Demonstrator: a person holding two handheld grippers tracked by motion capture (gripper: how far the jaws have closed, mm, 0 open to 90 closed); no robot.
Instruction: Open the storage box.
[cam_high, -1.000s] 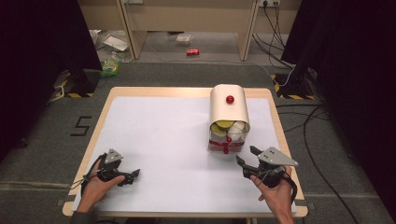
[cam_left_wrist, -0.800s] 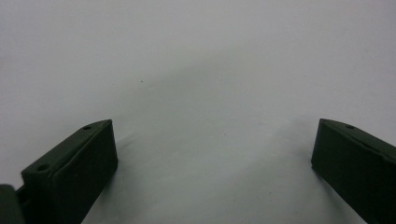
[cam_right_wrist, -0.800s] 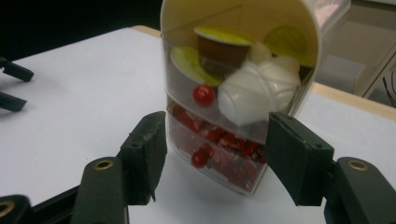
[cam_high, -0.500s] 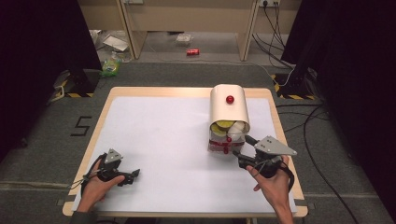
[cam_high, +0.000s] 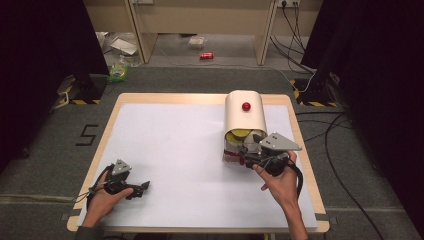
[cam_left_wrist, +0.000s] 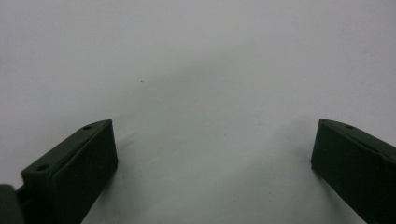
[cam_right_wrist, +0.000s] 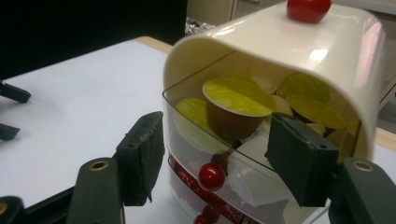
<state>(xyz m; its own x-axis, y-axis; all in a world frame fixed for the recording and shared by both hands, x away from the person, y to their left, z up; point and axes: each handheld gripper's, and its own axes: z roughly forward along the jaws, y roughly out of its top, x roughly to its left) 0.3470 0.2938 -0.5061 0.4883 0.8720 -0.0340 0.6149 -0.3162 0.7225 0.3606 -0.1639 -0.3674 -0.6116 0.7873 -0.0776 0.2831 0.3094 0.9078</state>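
Matte white tabletop (cam_high: 175, 150); glossy cream domed capsule box (cam_high: 245, 112); right gripper (cam_right_wrist: 215, 154) fingers just parting, unclamped; left gripper (cam_left_wrist: 215, 158) released.

My high view hangs above my side of the table (cam_high: 165, 130), looking forward and down to the floor beyond. The camera on my left gripper (cam_left_wrist: 212, 177) sits close over the white tabletop. The camera on my right gripper (cam_right_wrist: 212, 154) looks level, very near the cream capsule box (cam_right_wrist: 299, 56). The high view shares that box (cam_high: 245, 112) and the tabletop with them.
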